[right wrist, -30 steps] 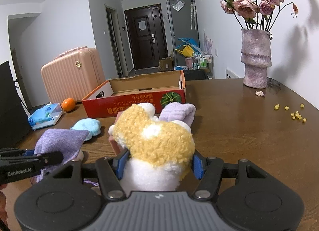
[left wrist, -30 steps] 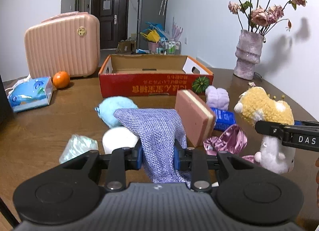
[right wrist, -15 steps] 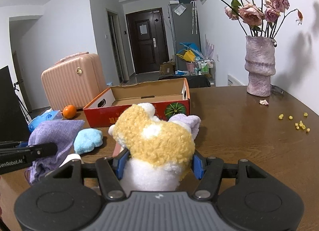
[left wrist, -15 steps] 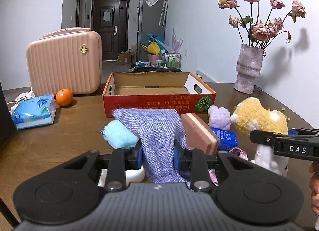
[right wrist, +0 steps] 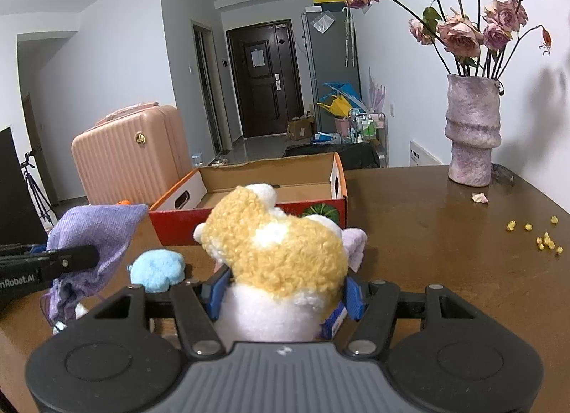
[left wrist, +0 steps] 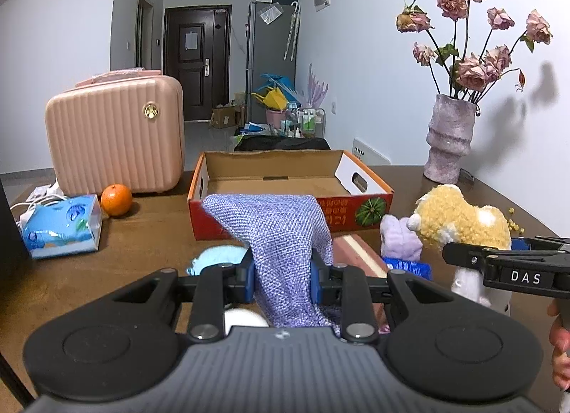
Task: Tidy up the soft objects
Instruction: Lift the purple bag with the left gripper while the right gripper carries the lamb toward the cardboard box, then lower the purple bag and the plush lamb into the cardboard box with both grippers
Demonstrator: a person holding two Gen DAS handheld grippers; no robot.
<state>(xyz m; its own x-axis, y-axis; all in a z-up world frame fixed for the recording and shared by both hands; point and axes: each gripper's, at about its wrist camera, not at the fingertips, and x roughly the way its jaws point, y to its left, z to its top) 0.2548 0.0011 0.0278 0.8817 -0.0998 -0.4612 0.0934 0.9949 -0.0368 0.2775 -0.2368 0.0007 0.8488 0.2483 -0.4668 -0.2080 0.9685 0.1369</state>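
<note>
Main risk I'm seeing here: the purple knit cloth [left wrist: 281,235] is hanging loose below the left gripper [left wrist: 283,279], so its dangling tail could be snagging the near wall of the cardboard box [left wrist: 370,187] or dragging over the leftover stuff sitting low in the frame, like the blue fluffy ball [right wrist: 156,268] and the pink-and-cream sponge block [left wrist: 359,252], and nudging them about. The yellow-and-white plush toy [right wrist: 281,256] is bulky and squishy, so I'm guessing it could be slipping or tipping out if the squeeze is only catching fur. Both hands are also sitting close together at centre frame, so they could be bumping each other at the box mouth, which is up at mid-frame and looking empty from here. As for the tools: the left gripper is pinching down narrow on the cloth, blue pads pressing into the fabric from both sides. The right gripper [right wrist: 283,293] is standing about half wide, pads pressing on the plush toy's white body, with the head poking up above the fingers. Both items are being held above the table [right wrist: 445,235], short of the box.
</note>
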